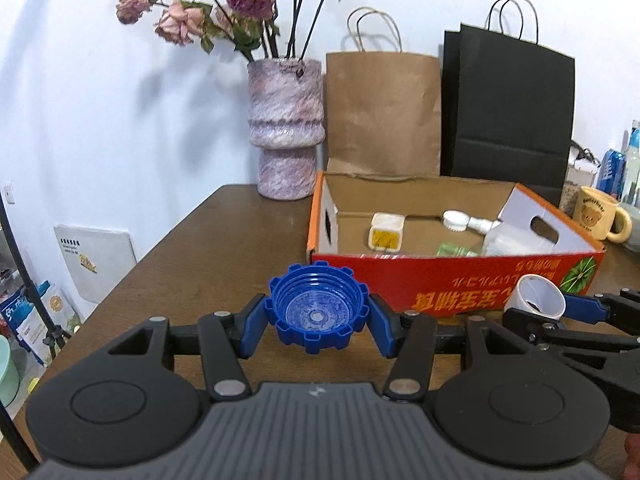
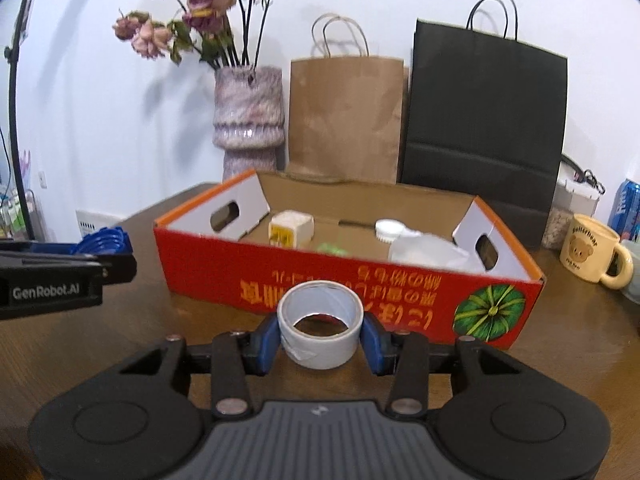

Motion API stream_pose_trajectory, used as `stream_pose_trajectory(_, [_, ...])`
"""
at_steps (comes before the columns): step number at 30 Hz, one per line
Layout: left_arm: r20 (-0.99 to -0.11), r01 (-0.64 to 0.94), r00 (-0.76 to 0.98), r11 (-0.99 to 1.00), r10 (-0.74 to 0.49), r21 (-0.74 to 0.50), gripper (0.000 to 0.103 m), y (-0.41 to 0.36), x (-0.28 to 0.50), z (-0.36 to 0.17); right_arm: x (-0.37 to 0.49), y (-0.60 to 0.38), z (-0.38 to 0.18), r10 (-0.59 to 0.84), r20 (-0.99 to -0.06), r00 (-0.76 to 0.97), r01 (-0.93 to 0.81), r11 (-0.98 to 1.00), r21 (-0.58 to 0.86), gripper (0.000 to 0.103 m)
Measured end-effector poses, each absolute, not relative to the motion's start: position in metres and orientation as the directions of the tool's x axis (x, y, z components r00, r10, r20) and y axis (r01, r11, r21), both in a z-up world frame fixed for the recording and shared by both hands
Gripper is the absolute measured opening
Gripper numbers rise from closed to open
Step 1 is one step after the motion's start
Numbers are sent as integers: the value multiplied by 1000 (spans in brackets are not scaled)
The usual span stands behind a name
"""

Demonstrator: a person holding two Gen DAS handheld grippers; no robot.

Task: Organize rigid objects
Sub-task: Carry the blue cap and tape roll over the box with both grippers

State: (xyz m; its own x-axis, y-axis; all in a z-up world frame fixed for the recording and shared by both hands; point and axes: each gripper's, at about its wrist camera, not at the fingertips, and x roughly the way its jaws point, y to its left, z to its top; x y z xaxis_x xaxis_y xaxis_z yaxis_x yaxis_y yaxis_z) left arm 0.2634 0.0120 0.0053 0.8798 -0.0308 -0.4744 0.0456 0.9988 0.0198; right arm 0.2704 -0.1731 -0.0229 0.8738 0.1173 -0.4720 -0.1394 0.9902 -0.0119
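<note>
My left gripper (image 1: pixel 317 322) is shut on a blue ridged bottle cap (image 1: pixel 318 307), held open side towards the camera above the brown table (image 1: pixel 208 240). My right gripper (image 2: pixel 320 334) is shut on a white tape roll (image 2: pixel 321 326); it also shows in the left wrist view (image 1: pixel 536 297). Both hang just in front of the red cardboard box (image 1: pixel 452 280), also seen in the right wrist view (image 2: pixel 352 284). Inside the box lie a small white and yellow box (image 1: pixel 386 232), a white brush-like piece (image 1: pixel 464 221), a green item (image 1: pixel 454 249) and a clear plastic item (image 2: pixel 430 252).
A marbled vase (image 1: pixel 285 128) with dried roses, a brown paper bag (image 1: pixel 382 112) and a black paper bag (image 1: pixel 508 112) stand behind the box. A yellow bear mug (image 2: pixel 592 254) and cans (image 2: pixel 626 208) are at the right. The table's left edge drops to floor clutter (image 1: pixel 40 304).
</note>
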Motion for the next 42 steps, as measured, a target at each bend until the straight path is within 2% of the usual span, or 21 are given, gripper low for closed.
stream_pose_trajectory(12, [-420, 49, 907, 999, -36, 19, 54, -17, 272, 36, 276, -192, 7, 111, -371, 922, -124, 992, -13, 42])
stream_pose_trajectory(22, [-391, 40, 920, 999, -41, -11, 54, -41, 294, 48, 296, -215, 18, 107, -327, 939, -110, 994, 10, 42])
stream_pose_trajectory(42, [-384, 28, 923, 999, -36, -26, 54, -77, 360, 42, 358, -239, 11, 105, -316, 943, -116, 993, -17, 42])
